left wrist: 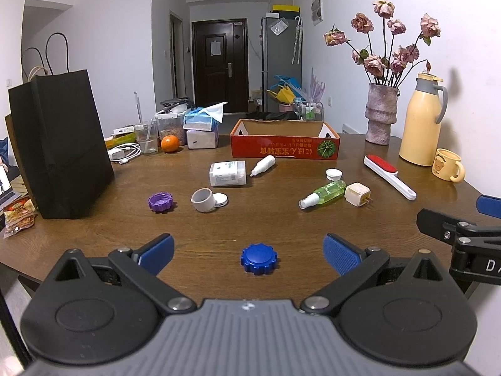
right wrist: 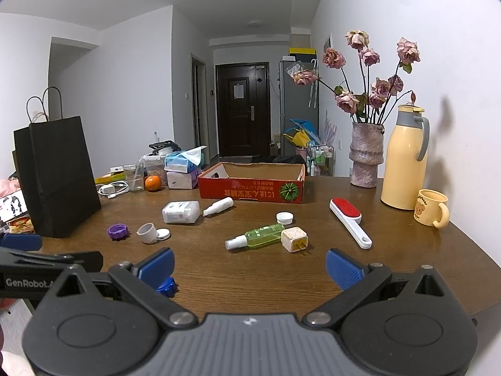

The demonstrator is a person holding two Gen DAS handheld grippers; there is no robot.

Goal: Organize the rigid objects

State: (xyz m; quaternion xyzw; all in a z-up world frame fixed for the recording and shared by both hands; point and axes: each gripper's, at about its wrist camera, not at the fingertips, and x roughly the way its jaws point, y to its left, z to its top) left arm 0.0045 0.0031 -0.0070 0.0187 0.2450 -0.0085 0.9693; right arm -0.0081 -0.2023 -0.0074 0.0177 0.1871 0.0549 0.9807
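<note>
A blue ridged cap (left wrist: 259, 258) lies on the wooden table (left wrist: 219, 228) between the fingers of my open, empty left gripper (left wrist: 249, 253). My right gripper (right wrist: 250, 270) is open and empty above the table's near edge; the blue cap (right wrist: 166, 285) peeks out behind its left finger. Farther off lie a purple cap (left wrist: 161, 201), a white tape roll (left wrist: 203, 199), a white box (left wrist: 227, 173), a small white dropper bottle (left wrist: 263, 164), a green spray bottle (right wrist: 256, 235), a white plug (right wrist: 294, 239), a white cap (right wrist: 284, 217) and a red lint brush (right wrist: 349, 221).
An open red cardboard box (left wrist: 283, 147) stands at the back middle. A black paper bag (left wrist: 59, 144) stands at the left. A vase of flowers (left wrist: 380, 112), a yellow jug (left wrist: 421, 122) and a yellow mug (left wrist: 446, 165) stand at the right. Tissue boxes, an orange and cables lie back left.
</note>
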